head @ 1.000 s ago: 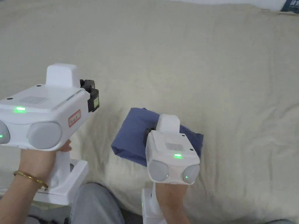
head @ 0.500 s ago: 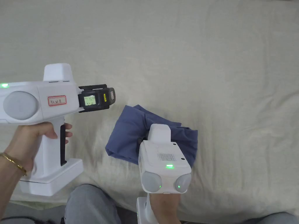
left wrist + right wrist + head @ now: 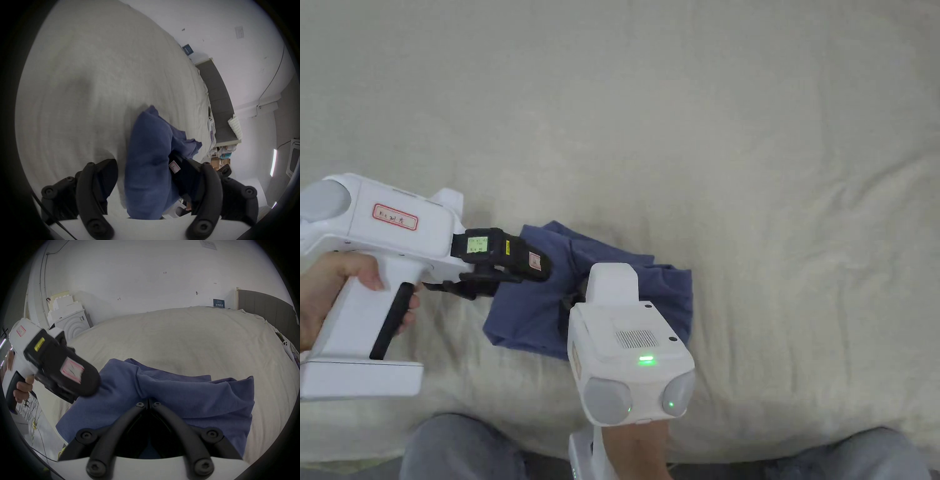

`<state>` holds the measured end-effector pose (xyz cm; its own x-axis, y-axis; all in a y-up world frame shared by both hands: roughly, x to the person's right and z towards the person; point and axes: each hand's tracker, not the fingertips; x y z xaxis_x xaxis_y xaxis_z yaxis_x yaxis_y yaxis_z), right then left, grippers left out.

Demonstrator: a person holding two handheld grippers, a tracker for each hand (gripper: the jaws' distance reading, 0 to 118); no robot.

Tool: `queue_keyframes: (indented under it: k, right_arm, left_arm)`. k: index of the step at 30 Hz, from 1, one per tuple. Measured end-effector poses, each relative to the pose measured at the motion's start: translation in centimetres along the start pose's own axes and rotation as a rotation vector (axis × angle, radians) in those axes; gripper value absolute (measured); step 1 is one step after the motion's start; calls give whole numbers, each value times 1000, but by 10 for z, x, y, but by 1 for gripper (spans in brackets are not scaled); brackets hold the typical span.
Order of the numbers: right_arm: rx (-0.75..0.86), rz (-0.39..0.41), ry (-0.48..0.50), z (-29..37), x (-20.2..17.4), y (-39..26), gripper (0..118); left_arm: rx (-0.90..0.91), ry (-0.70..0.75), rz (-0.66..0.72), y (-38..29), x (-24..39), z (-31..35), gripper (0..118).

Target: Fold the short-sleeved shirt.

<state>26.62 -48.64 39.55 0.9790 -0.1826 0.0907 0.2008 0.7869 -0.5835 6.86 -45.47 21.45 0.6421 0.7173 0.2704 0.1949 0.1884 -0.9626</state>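
Blue cloth sits bunched up on the cream bed sheet (image 3: 737, 156): this is the short-sleeved shirt (image 3: 531, 312), lying near the sheet's close edge, right in front of the person. It looks folded down to a small bundle already, but it is lumpy, with loose flaps on top. So most of the folding seems done, and some tidying and flattening is likely left.

Over the shirt's middle, the right gripper (image 3: 148, 402) points away from the person, its jaws closed together with their tips resting on the cloth; no cloth can be seen between them. At the shirt's left edge, the left gripper (image 3: 146, 177) reaches in sideways, held by a hand (image 3: 328, 294). Its jaws are spread wide, with the shirt's edge in the gap between them, not squeezed.
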Motion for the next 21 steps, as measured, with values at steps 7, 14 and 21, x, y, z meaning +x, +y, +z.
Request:
queue_keyframes:
  k: [7, 14, 21]
  right_arm:
    - [-6, -26, 13, -5, 7, -1, 0]
    - [-43, -3, 37, -7, 12, 8, 0]
    - [65, 76, 72, 55, 43, 63, 0]
  left_arm:
    - [-62, 39, -56, 8, -1, -18, 51]
    - [5, 179, -12, -8, 23, -26, 25]
    - [36, 250, -52, -32, 85, -9, 18]
